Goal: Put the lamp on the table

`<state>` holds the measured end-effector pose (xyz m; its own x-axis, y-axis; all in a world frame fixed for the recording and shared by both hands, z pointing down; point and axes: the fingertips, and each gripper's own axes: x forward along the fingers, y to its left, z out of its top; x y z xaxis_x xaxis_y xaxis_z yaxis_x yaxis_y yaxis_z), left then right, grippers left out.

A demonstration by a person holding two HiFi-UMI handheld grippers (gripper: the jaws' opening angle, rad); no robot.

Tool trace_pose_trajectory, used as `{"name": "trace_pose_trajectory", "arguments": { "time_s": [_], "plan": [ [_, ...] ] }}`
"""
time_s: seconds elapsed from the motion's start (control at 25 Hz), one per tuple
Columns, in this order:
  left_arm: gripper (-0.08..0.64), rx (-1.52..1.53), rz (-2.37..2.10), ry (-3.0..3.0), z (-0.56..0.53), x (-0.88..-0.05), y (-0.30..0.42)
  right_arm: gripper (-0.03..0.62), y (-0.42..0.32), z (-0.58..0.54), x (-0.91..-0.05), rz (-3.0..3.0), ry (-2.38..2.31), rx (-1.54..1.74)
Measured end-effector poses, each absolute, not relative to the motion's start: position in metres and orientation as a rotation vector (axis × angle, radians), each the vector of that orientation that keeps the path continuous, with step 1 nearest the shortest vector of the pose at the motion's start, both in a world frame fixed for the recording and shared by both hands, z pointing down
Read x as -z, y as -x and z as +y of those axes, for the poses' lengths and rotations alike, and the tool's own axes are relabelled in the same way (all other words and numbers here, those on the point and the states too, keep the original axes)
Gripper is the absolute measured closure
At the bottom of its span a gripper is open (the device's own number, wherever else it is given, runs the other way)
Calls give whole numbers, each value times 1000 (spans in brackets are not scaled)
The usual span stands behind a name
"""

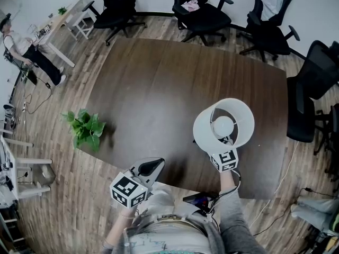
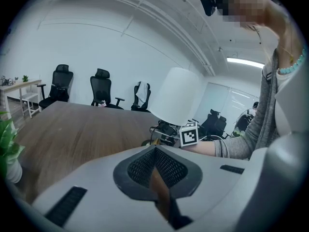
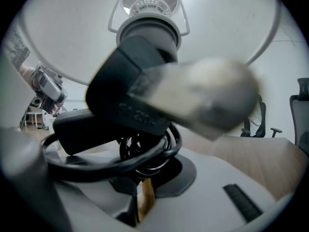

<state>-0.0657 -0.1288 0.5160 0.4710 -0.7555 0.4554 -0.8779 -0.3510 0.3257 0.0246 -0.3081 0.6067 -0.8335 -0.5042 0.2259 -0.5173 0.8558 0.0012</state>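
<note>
Tabletop (image 1: 175,83): potted plant (image 1: 85,127) (right tongs (image 3: 143,195) grip lamp (image 1: 225,121))

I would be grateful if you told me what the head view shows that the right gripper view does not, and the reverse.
Only the head view: the leafy green potted plant near the table's left edge, and the left gripper. Only the right gripper view: the coiled black cable lying over its shut jaws, beneath the shade. Both: the white drum-shaded lamp, the dark brown wooden table and black office chairs.
</note>
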Motion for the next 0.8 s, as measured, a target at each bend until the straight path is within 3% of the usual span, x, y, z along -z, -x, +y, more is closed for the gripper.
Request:
{"name": "trace_pose_trajectory", "arguments": {
  "time_s": [0.8],
  "plan": [
    [554,-327,-1330,-2216,-132,-515,59,563,-24,-309,-607,-2820,-821,-88]
  ]
}}
